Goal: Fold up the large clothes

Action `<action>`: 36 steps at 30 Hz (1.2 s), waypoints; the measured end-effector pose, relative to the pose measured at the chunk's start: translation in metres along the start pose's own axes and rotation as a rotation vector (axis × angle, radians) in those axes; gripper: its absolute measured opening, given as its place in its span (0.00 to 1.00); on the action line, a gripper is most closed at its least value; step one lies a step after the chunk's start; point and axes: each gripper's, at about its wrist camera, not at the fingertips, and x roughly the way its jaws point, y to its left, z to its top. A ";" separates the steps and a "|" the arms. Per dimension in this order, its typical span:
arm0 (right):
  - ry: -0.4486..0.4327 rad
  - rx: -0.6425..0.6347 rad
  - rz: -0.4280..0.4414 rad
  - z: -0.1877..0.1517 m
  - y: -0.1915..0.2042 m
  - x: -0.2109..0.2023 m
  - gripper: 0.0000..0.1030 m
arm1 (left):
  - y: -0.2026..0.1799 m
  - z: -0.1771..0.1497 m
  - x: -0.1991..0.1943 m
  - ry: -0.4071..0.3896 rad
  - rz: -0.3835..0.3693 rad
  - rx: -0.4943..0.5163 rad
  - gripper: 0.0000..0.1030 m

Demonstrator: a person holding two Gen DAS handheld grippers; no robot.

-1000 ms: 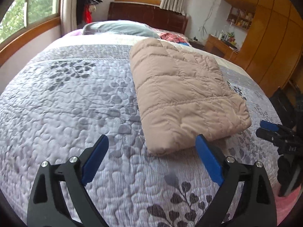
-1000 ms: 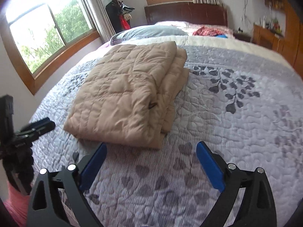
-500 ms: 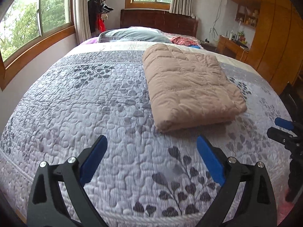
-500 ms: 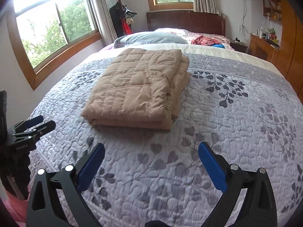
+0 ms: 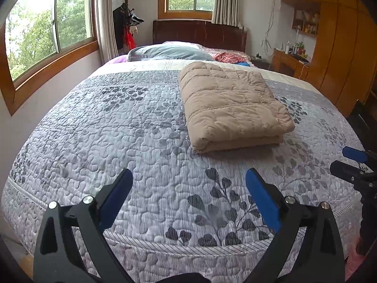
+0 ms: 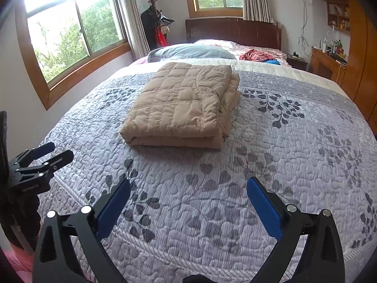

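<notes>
I'm holding both grippers, left [image 5: 188,188] and right [image 6: 188,195], fingers apart and empty, hovering near the folded coat [image 5: 232,105] lying on the bed [image 5: 106,129].

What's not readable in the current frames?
- Beige quilted garment: folded, so its type, sleeves and inner layers are hidden in both views.
- Right gripper: cut by the left view's edge.
- Shelf items: too small.
- Red cloth by the pillow: too far to identify.
</notes>
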 end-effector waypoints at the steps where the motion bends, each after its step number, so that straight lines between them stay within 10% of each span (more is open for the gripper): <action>1: 0.000 -0.003 -0.002 -0.002 0.001 -0.001 0.96 | 0.000 -0.001 -0.001 0.001 -0.002 -0.002 0.93; 36: -0.006 0.001 0.012 -0.005 0.006 -0.008 0.96 | -0.010 -0.006 -0.021 -0.029 0.006 0.024 0.93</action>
